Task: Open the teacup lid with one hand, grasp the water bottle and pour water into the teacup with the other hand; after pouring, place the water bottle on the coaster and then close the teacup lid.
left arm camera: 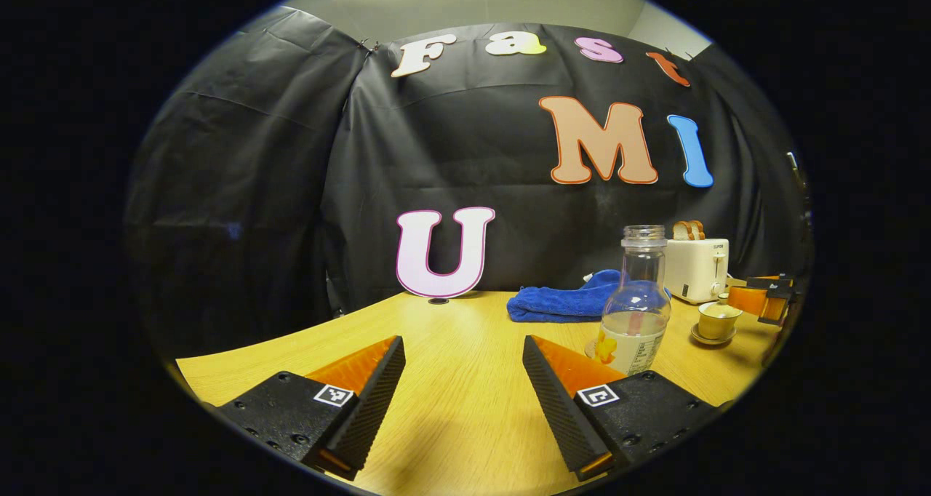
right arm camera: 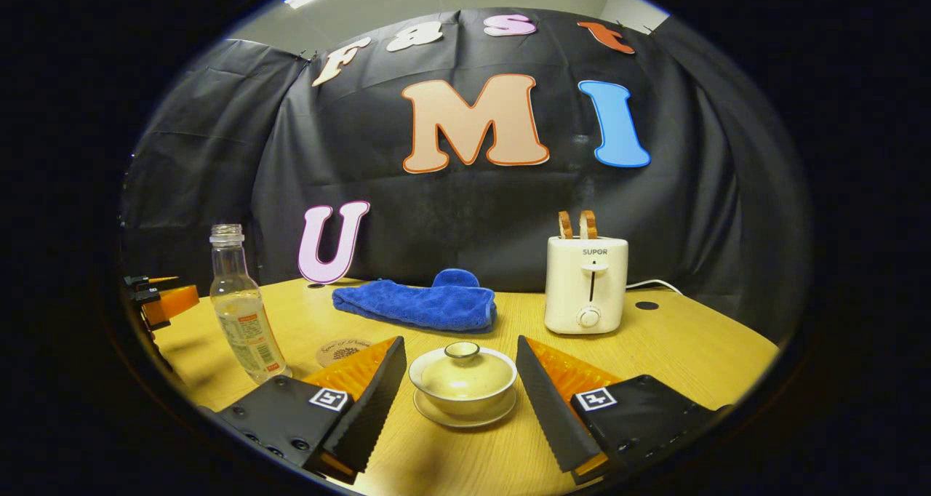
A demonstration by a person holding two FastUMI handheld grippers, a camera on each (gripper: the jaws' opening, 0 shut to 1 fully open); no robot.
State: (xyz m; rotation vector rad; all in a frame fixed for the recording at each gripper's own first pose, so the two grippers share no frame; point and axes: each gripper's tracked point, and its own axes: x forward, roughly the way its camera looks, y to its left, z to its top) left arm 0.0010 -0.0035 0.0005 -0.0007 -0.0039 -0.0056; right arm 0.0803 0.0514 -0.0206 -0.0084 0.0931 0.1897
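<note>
The teacup (right arm camera: pixel 463 380) sits on its saucer (right arm camera: pixel 465 414) on the wooden table (right arm camera: pixel 691 343), with the lid (right arm camera: pixel 462 365) still on and its small knob upright in the middle. In the right gripper view the cup lies between the two fingers of the right gripper (right arm camera: pixel 460 380), which stand spread wide to either side of it; neither finger touches the cup, so this claw is open and grips nothing. The water bottle (right arm camera: pixel 241 314) stands upright and uncapped near the left of that view, partly filled with clear liquid, and just to its right a round coaster (right arm camera: pixel 342 351) lies flat on the table, partly hidden behind the gripper's left finger. Behind the cup a folded blue towel (right arm camera: pixel 422 303) lies on the table, and to the right of it stands a white toaster (right arm camera: pixel 586 284) with two slices of bread (right arm camera: pixel 576 225) poking up from its slots. In the left gripper view the left gripper (left arm camera: pixel 463 369) hovers over bare tabletop with its fingers wide apart, open and empty. There the bottle (left arm camera: pixel 636 310) stands just beyond the right finger, with the towel (left arm camera: pixel 564 300) behind it, and the teacup (left arm camera: pixel 717 320) and toaster (left arm camera: pixel 696 267) farther right. The other gripper shows at the far right edge, near the cup.
</note>
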